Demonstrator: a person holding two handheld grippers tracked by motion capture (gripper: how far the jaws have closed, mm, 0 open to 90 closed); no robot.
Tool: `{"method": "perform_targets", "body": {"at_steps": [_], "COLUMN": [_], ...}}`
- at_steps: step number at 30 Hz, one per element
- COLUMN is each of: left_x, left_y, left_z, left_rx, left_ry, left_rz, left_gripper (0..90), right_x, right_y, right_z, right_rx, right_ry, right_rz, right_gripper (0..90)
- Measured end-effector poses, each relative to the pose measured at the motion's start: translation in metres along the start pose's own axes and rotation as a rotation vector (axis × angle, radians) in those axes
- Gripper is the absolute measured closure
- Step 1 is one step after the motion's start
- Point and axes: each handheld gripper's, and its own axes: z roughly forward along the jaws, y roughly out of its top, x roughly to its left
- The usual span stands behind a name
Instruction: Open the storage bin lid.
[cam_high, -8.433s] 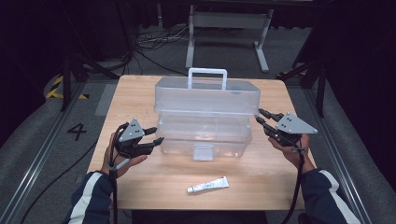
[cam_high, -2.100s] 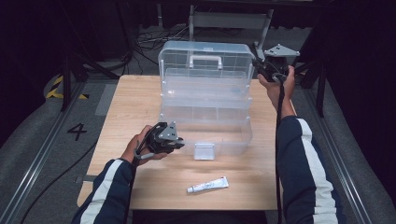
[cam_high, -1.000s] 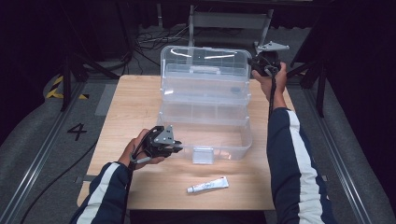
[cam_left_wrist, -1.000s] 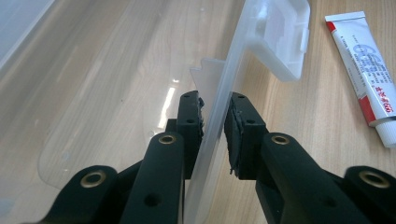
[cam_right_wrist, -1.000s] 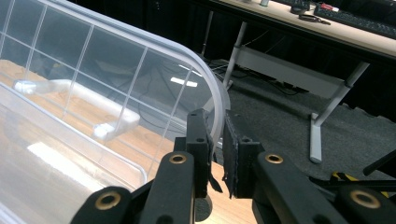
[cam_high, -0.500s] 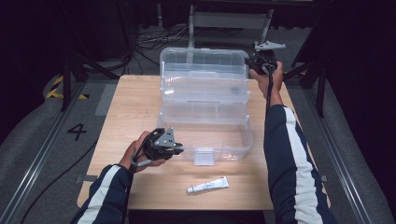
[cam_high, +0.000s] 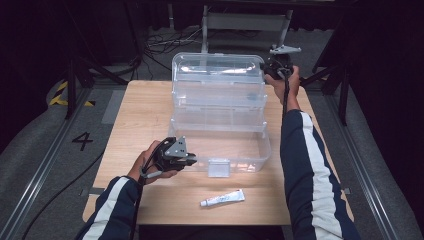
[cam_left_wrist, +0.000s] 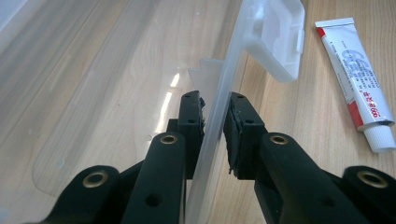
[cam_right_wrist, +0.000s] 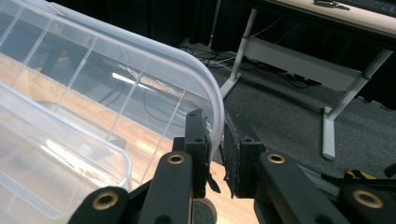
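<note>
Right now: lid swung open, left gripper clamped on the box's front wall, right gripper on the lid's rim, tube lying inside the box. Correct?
One error: the tube lies on the table in front of the box, not inside it, per the high view. The rest stands: left gripper on the front wall, right gripper on the lid.

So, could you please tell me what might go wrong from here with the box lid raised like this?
1. The right claw pinches only the thin edge of the lid; it might slip and drop shut.
2. The left claw clamps the box by its thin front wall; the box could shift.
3. The tube lies close by and could be knocked.
</note>
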Motion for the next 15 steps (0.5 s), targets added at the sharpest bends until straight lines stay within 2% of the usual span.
{"method": "perform_targets", "body": {"at_steps": [5, 15], "left_x": [0.001, 0.002], "left_y": [0.000, -0.001], "left_z": [0.000, 0.001], "left_rx": [-0.003, -0.005], "left_ry": [-0.002, -0.008], "left_rz": [0.002, 0.004], "left_gripper": [78.0, 78.1], "right_x": [-0.003, -0.006], "right_y": [-0.002, -0.013], "right_z": [0.008, 0.027], "right_rx": [0.019, 0.042], "right_ry": [0.011, 0.018], "right_rz": [-0.011, 0.000], "right_gripper": [80.1, 80.2]}}
